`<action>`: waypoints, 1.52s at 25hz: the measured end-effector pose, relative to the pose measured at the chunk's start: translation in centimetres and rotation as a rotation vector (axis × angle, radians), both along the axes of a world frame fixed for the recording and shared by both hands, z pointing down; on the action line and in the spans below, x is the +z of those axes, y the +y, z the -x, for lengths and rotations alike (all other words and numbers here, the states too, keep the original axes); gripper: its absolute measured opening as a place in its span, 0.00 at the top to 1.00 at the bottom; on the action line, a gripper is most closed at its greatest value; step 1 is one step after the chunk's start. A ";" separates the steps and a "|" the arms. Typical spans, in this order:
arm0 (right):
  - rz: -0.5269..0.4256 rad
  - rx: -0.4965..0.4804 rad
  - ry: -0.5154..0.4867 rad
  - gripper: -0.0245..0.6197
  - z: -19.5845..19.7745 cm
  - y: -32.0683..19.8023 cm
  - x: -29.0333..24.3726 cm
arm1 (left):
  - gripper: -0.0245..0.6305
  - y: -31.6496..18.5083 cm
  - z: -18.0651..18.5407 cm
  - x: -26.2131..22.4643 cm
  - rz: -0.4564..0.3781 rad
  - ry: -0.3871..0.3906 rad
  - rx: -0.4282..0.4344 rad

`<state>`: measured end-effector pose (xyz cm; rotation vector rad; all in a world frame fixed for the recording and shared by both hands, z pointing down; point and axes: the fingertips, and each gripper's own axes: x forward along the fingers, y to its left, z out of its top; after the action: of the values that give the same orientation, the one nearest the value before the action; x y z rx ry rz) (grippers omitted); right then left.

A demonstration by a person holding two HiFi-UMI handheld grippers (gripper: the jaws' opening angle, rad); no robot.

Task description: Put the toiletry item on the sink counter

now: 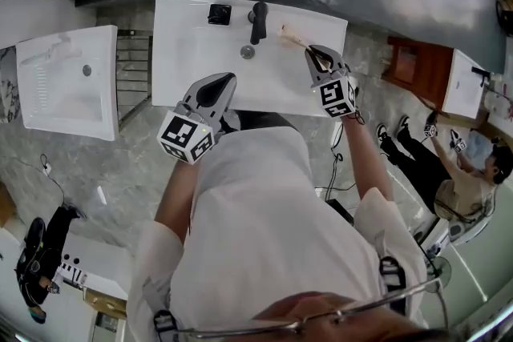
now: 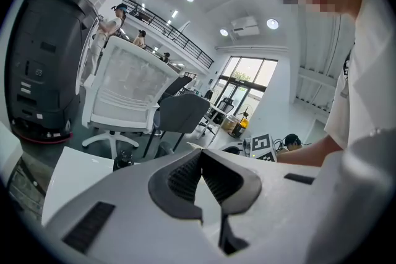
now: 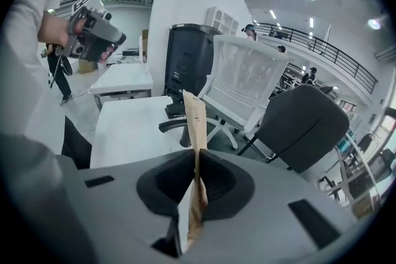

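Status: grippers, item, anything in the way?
Right hand-held gripper shut on tan packet above sink counter. Left hand-held gripper shut, empty. Faucet close beside packet.

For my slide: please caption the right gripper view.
Right gripper shut on a thin tan packet, white sink counter beyond.

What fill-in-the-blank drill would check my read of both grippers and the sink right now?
1. The right gripper grips a flat brown packet; the left gripper, jaws together, grips ____.
2. The faucet on the white sink counter is ____ in colour.
3. In the head view, the packet pokes out over the counter on the faucet's ____ side.

Missing words: nothing; black; right.
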<state>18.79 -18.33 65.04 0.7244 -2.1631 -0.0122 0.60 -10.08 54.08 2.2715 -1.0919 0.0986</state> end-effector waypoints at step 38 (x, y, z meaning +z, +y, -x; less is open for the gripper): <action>0.107 -0.249 0.268 0.91 -0.7 -6.4 18.1 | 0.96 1.5 -0.5 5.1 0.137 -0.007 -0.099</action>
<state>19.48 -24.75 83.12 0.3661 -1.9658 -0.1160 1.06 -8.59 59.18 2.0935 -1.1632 0.1368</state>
